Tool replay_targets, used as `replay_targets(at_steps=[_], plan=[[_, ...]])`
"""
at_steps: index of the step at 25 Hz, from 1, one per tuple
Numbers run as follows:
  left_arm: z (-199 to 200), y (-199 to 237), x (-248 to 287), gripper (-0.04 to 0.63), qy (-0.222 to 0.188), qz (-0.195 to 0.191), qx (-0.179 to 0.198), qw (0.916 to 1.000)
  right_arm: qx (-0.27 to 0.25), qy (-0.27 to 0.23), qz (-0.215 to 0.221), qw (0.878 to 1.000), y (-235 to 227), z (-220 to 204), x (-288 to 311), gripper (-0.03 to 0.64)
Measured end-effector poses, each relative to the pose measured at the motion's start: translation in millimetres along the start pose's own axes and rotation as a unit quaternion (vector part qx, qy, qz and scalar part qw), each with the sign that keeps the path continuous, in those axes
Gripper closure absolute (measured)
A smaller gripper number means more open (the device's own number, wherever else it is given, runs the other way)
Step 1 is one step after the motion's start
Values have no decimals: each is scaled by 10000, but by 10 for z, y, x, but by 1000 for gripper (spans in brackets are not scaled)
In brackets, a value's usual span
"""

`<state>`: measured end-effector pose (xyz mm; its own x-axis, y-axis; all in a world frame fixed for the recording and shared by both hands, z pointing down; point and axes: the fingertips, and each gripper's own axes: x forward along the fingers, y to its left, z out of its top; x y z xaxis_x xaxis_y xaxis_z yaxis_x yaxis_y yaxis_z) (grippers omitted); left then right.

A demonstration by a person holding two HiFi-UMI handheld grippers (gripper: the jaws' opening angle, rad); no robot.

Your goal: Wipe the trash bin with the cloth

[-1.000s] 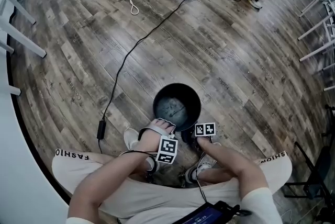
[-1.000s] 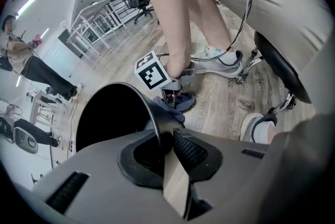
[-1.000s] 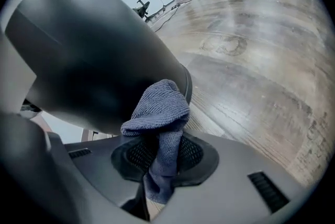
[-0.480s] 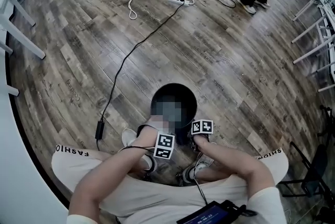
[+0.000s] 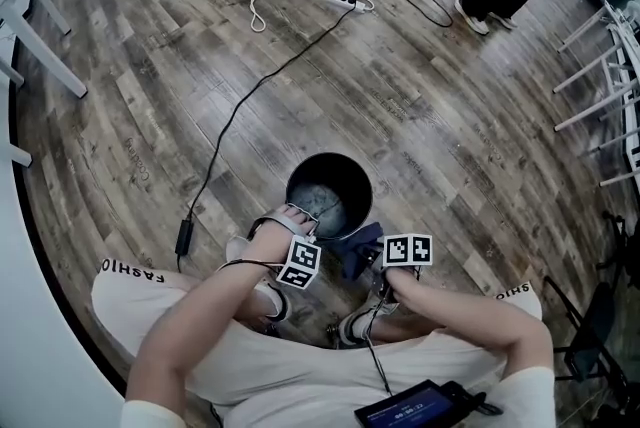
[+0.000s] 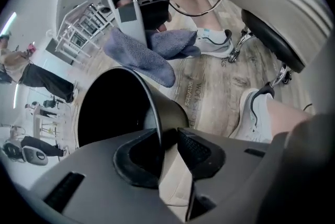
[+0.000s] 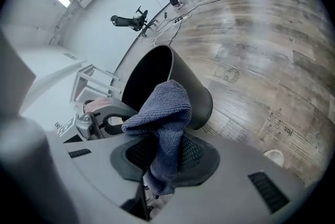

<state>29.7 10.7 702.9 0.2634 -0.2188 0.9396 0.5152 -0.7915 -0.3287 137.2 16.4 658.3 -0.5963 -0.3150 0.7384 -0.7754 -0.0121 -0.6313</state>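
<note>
Beside bin (image 7: pixel 194 89) — right gripper (image 7: pixel 165 157) clamps cloth (image 7: pixel 167 108).

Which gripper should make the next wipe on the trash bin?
Right. The right gripper is shut on the cloth, close beside the trash bin. The left gripper has no cloth; its jaws, which have just been opening, straddle the bin rim, so it seems better for steadying.
</note>
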Motion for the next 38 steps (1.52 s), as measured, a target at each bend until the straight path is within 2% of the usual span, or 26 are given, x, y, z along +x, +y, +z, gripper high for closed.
replay_targets(at_steps=[6,12,19,27,29,33,38], plan=[[159,-59,-9,519,-65,-120,228,9996,-128,106,-44,9999,-40,57,172,534],[215,-123,-5,526,-141,-270,137,9994,-177,318,-85,9993,-255,-56,401,534],[217,-29,6,528,-100,-118,-101,9998,-564,318,-162,9978,-667,-17,823,534],[213,-25,-3,528,-157,-116,-314,9993,-718,222,-535,9957,-1319,-32,1458,534],[233,-15,1,528,-155,-127,-340,9992,-541,201,-604,9965,-1495,-30,1576,534],[274,30,15,526,-152,-123,-371,9991,123,80,-731,9972,-1637,-4,1594,534],[303,-6,27,526,-92,-68,-421,9990,-36,244,-847,9961,-1487,-12,1387,534]])
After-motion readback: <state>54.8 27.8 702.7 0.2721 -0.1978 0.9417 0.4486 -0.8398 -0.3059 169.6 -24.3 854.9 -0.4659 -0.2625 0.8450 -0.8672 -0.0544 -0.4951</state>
